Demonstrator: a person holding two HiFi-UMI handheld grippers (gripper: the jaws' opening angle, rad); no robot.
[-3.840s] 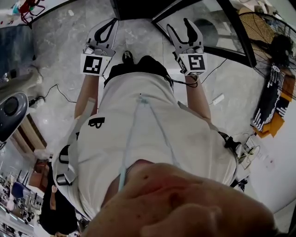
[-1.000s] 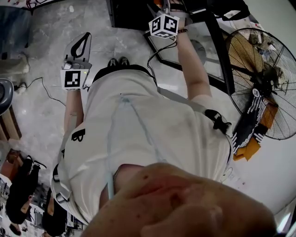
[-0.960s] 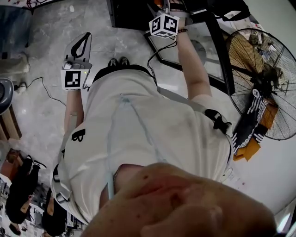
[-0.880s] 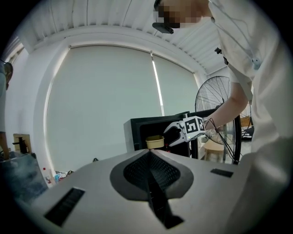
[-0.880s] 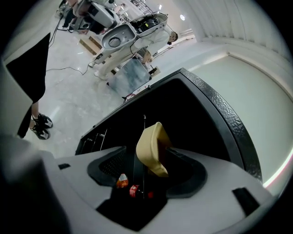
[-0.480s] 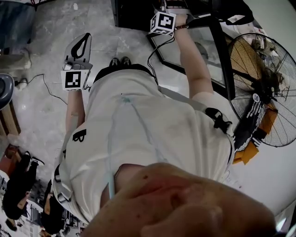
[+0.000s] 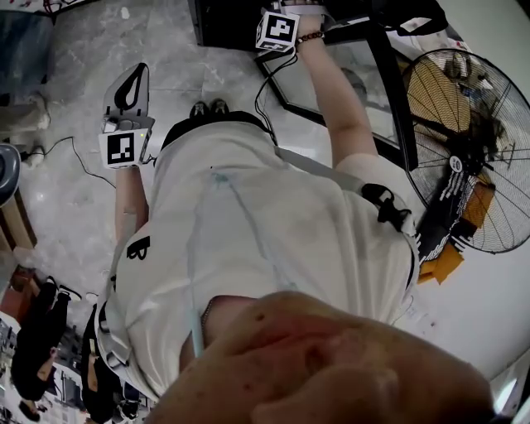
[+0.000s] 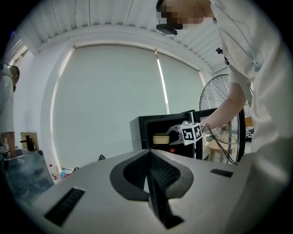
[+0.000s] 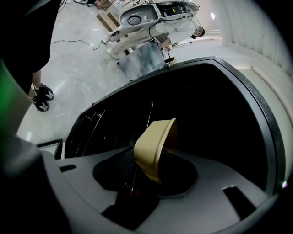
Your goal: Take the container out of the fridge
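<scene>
A black fridge (image 8: 139, 132) stands open, and a shallow tan container (image 8: 160, 138) sits on its upper shelf. My right gripper (image 8: 176, 136) reaches into the fridge (image 7: 224, 25), where only its marker cube shows at the top of the head view. Seen along the right gripper (image 9: 151, 171), the container (image 9: 153, 148) has its wall wedged between the jaws, which have just been closing onto it. My left gripper (image 7: 131, 74) is held out over the floor at the left, shut and holding nothing, well away from the fridge.
The fridge's glass door (image 7: 364, 74) stands open to the right of my right arm. A large floor fan (image 7: 472, 149) is further right. A cable (image 7: 74, 157) trails over the grey floor by my left gripper. Another person's legs (image 9: 39, 98) stand nearby.
My right gripper has pushed a little further into the fridge and rolled, its marker cube showing a different face. The left gripper has drifted slightly left.
</scene>
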